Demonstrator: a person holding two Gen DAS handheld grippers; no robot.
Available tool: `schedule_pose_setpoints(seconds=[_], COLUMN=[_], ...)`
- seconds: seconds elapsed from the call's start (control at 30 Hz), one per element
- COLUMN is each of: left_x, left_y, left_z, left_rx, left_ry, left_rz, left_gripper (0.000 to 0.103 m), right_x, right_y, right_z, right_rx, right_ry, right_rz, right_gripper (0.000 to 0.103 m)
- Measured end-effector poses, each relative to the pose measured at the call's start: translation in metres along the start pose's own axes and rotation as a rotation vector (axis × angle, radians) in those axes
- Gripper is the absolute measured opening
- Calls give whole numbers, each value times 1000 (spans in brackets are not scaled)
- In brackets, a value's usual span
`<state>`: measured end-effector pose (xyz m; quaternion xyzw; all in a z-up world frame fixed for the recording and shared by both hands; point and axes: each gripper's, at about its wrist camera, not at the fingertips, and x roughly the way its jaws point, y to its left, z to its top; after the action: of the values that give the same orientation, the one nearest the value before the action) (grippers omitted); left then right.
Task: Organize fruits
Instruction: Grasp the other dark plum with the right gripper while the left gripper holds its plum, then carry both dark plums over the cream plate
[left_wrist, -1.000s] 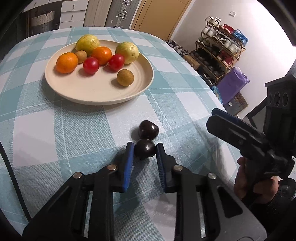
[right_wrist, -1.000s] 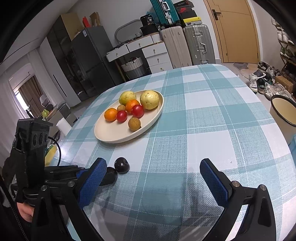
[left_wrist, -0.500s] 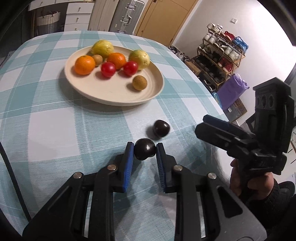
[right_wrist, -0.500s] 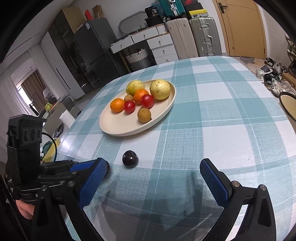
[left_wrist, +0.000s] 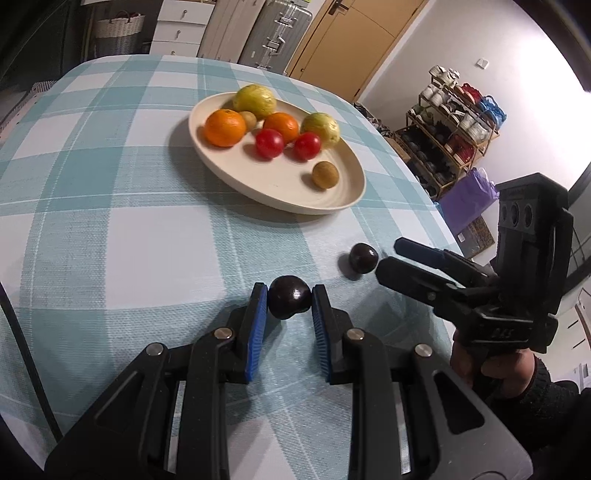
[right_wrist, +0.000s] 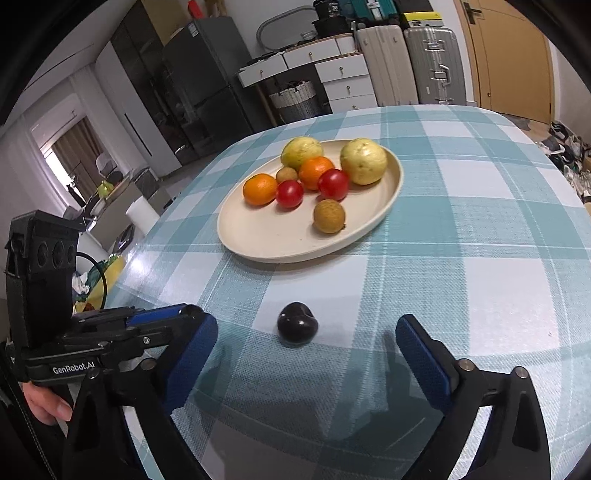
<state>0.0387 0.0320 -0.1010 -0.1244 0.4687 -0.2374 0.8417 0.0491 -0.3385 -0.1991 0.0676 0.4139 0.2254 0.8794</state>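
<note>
The left gripper (left_wrist: 289, 301) has its ribbed blue pads (left_wrist: 256, 325) clamped on a glossy, near-black rounded fruit (left_wrist: 289, 302), pinched right at the fingertips above the woven teal-and-white checked cloth (left_wrist: 110, 229). A second dark fruit (right_wrist: 297, 324), smooth and slightly lobed, lies on the cloth just ahead of the right gripper (right_wrist: 306, 350), whose fingers stand wide apart on either side of it. Well beyond both sets of fingers sits a matte cream oval plate (right_wrist: 251, 243) holding oranges, red tomatoes, pale green guavas and rough brown longans.
</note>
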Motion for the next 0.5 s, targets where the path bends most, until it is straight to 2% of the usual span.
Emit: schedule_pose_setpoints(seconds=[0.07, 0.2, 0.27, 0.37, 0.43, 0.5], left_x=[-2, -2, -1, -1, -1, -2], left_y=[4, 10, 12, 14, 14, 14], left_z=[1, 1, 0, -1, -1, 0], left_rx=[-7, -21, -29, -34, -34, -33], left_ry=[-5, 3, 6, 6, 5, 1], left_rz=[0, -8, -9, -8, -7, -6], left_gripper=[22, 22, 22, 22, 22, 22], right_x=[5, 14, 17, 20, 19, 18], right_y=[2, 9, 12, 17, 16, 13], right_z=[1, 2, 2, 1, 0, 0], right_rx=[-3, -18, -32, -62, -70, -57], right_ry=[15, 41, 48, 52, 50, 49], right_rz=[8, 14, 17, -18, -41, -30], right_gripper=[83, 69, 49, 31, 25, 25])
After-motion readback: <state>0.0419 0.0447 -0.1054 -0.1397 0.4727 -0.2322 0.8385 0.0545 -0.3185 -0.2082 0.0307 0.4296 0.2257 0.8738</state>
